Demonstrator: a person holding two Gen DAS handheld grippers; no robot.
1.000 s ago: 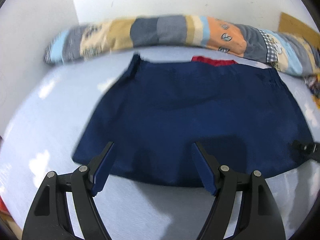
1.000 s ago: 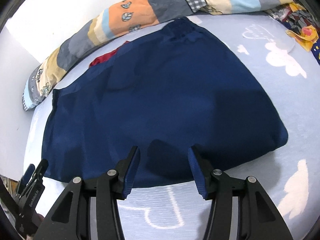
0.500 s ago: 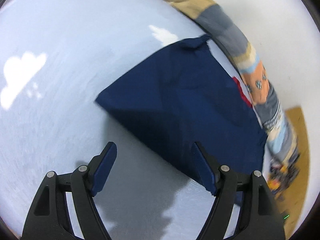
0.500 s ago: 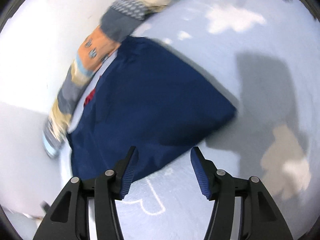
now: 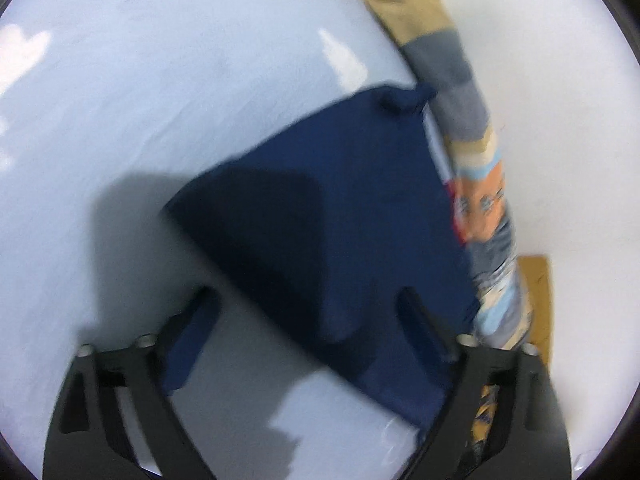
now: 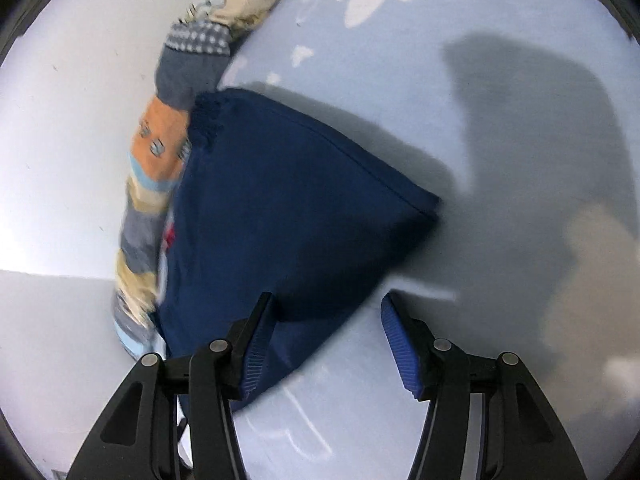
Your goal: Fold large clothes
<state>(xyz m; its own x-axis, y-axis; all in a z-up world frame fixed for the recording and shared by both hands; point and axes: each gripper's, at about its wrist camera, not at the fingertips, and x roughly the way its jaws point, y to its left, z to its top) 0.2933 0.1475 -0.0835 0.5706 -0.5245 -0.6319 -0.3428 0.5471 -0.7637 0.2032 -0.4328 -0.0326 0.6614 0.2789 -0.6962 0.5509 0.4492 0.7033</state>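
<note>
Ahead of opening left claw (image 5: 308,324): navy garment (image 5: 340,216), edge between jaws.

Both wrist cams tilted down, close over the navy garment (image 5: 344,216) (image 6: 288,216); left views its left corner, right its right corner; both show quilt (image 5: 472,128) (image 6: 160,152) behind it.

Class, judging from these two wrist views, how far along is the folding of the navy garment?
Done: the navy blue cloth garment lies flat on the pale blue sheet. In hand: nothing; the left gripper, jaws opening, and right gripper straddle its near edge. Left: gripping and folding it smaller.
</note>
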